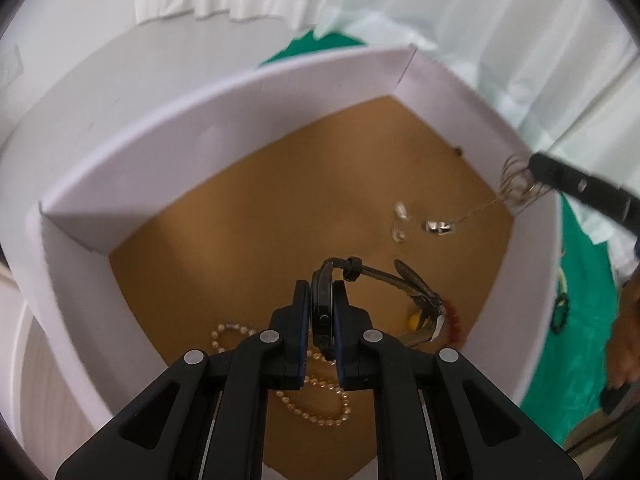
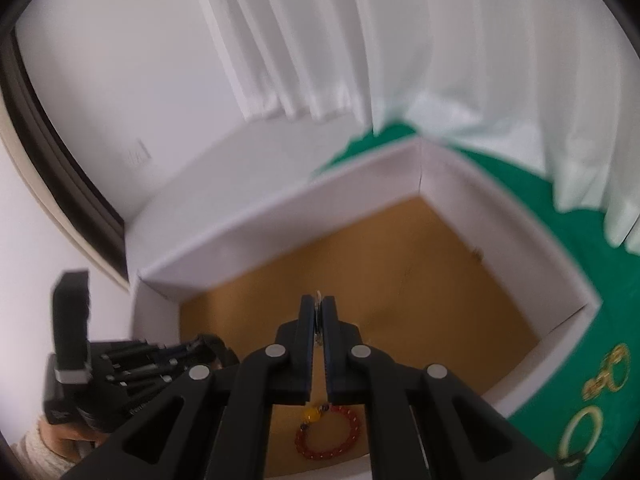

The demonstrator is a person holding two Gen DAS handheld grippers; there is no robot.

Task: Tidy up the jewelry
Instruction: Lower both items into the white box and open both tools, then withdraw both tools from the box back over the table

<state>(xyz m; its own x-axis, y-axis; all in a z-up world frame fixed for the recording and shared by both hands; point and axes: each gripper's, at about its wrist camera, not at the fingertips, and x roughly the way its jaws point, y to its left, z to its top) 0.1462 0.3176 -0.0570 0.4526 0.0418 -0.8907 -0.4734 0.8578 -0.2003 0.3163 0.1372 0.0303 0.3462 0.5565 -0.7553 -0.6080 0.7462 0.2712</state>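
**Both fingers loaded over the box**

My left gripper (image 1: pixel 322 308) pinched a black watch (image 1: pixel 323 300) edge-on, its case clamped between the pads and its strap (image 1: pixel 400 280) trailing off to the right of my fingertips. Below and ahead of them lay the white box (image 1: pixel 224 92) with its brown floor. A pearl string (image 1: pixel 320 400) lay directly under my left fingers, and two small silver pieces (image 1: pixel 416 222) rested ahead and to the right.

My right gripper (image 2: pixel 319 312) was pressed nearly together on something thin and pale, too small to name from its own camera. The left camera showed thin wire hoops (image 1: pixel 520 184) and a fine chain hanging at its tip, just over the box's right wall. A red bead bracelet (image 2: pixel 328 436) lay beneath my right fingers on the box floor. Gold rings (image 2: pixel 600 384) sat outside the box on green cloth (image 2: pixel 540 420), to the right.
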